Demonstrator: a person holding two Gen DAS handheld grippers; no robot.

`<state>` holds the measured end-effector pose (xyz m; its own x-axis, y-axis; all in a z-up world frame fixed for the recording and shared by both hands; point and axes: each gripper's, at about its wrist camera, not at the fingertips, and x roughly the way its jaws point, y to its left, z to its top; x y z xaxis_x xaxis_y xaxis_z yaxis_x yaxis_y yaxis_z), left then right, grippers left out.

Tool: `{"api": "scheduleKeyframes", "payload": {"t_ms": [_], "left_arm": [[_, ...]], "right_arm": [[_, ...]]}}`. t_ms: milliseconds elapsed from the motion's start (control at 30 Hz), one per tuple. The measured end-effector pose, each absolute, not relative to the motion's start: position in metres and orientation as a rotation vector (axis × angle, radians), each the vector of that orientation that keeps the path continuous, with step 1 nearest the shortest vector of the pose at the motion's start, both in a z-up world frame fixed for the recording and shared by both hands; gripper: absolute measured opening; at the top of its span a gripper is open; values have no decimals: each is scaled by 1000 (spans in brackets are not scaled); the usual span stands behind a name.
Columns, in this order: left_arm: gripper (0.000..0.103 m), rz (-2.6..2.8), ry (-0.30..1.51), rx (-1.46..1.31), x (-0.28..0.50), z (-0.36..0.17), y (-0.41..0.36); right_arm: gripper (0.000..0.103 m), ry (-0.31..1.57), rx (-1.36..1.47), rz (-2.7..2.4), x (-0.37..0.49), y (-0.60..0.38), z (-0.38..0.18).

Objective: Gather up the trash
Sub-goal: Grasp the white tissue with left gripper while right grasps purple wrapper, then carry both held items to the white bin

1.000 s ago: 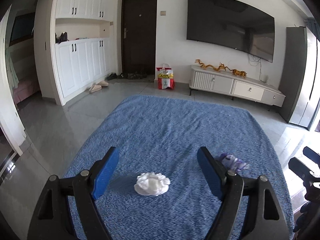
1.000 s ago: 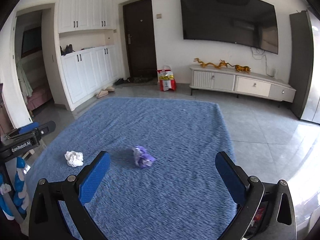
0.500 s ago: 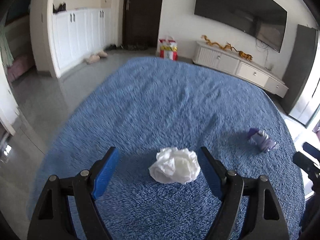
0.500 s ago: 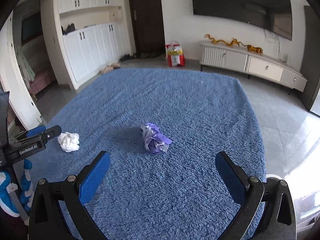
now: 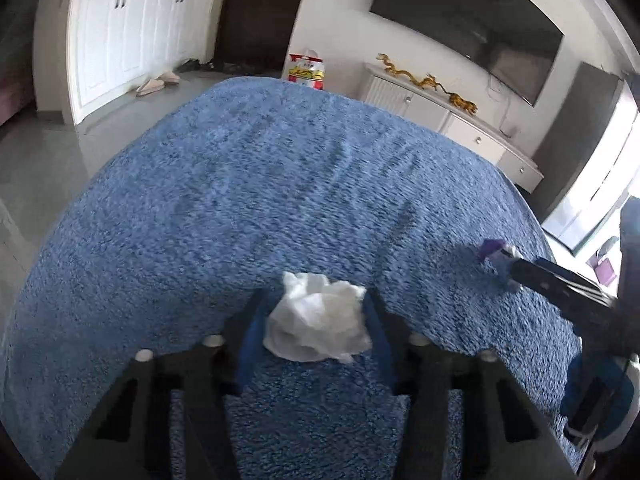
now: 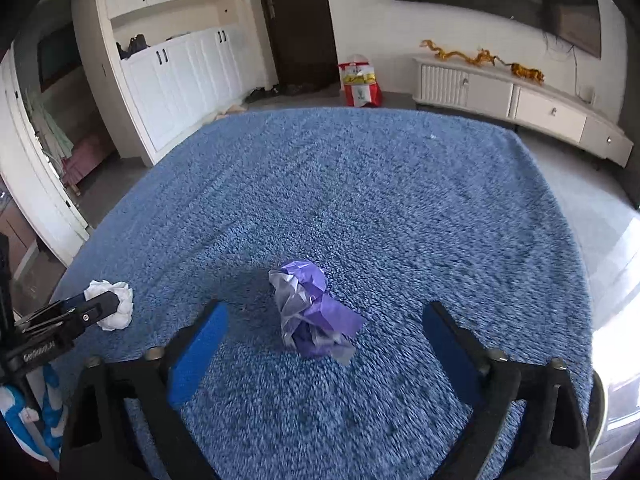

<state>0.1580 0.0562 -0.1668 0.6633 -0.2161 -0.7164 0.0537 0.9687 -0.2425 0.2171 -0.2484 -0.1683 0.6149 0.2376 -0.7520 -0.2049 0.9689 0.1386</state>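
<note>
Left gripper (image 5: 316, 312) clamped on crumpled white tissue (image 5: 318, 320), blue pads pressing both its sides; wad is lumpy, creased, sits low on the blue rug (image 5: 280, 184) near its near edge. Right gripper (image 6: 324, 340) spread wide, holding nothing, fingers straddling purple wrapper (image 6: 310, 310). Wrapper is a crinkled ball, purple with shiny silver-grey patches, resting on the rug toward the near edge, untouched by either pad. In the right wrist view, tissue shows at the rug's left edge.
</note>
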Motion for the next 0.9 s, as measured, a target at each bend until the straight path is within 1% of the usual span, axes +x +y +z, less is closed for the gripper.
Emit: {"api": "scheduleKeyframes", "payload": {"t_ms": [33, 67, 133, 233, 300, 467, 900], "left_arm": [[36, -152, 832, -197, 158, -166, 53], [31, -150, 829, -189, 157, -166, 52], [28, -142, 824, -163, 156, -165, 48], [23, -117, 810, -110, 153, -162, 39], [20, -103, 802, -85, 150, -160, 36], [15, -90, 797, -78, 143, -152, 31], [13, -71, 733, 2, 110, -123, 14]], "right_arm": [[73, 879, 37, 256, 219, -247, -170], [68, 886, 34, 260, 221, -246, -172], [50, 894, 42, 274, 223, -245, -175], [39, 890, 42, 285, 221, -244, -177], [37, 883, 43, 292, 216, -244, -176], [36, 865, 51, 302, 201, -251, -168], [36, 816, 51, 324, 164, -264, -147]]}}
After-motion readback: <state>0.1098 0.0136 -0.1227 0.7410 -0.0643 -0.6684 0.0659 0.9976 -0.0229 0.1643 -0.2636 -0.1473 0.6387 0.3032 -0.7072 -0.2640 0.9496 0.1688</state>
